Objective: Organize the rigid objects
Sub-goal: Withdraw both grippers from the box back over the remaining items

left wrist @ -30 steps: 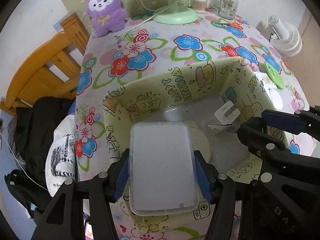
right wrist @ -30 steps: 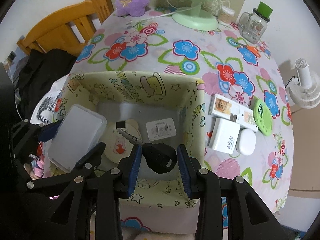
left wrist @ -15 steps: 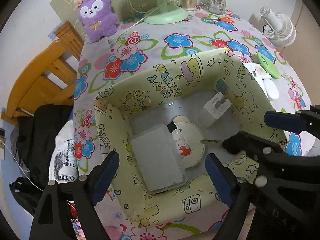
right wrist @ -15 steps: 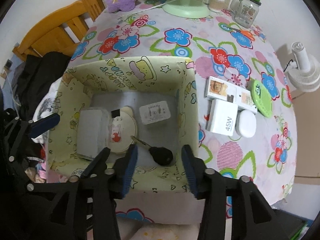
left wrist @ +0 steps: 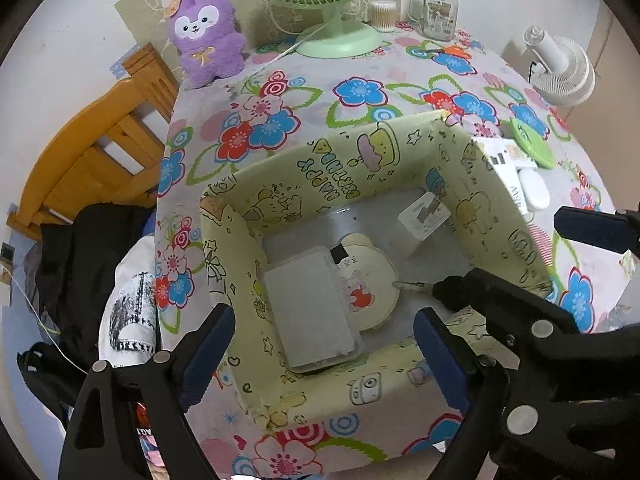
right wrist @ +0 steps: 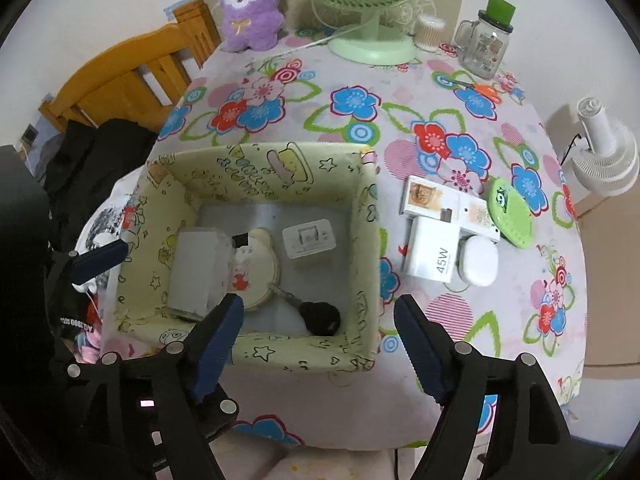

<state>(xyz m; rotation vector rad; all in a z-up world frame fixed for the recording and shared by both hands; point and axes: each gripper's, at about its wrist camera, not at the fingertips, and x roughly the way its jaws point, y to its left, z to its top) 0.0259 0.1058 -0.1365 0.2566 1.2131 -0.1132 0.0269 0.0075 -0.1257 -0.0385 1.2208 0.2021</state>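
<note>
Left gripper [left wrist: 322,354]: fingers spread wide, holding nothing; clear case [left wrist: 310,312] lies flat in bin [left wrist: 344,164], just beyond fingertips.
Right gripper [right wrist: 318,344]: fingers spread wide, holding nothing; car key [right wrist: 318,316] on bin floor between fingertips. Chargers [right wrist: 434,254] beyond right finger, likely next.

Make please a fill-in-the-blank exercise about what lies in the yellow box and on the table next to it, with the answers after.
1. Inside the fabric box, the black car key lies in the corner nearest the ____ gripper.
2. The clear plastic case partly overlaps the round bear-shaped ____.
3. The white charger box outside the fabric box is printed with ____.
4. Both the left gripper and the right gripper hold ____.

Answers: right; mirror; 45W; nothing
</note>
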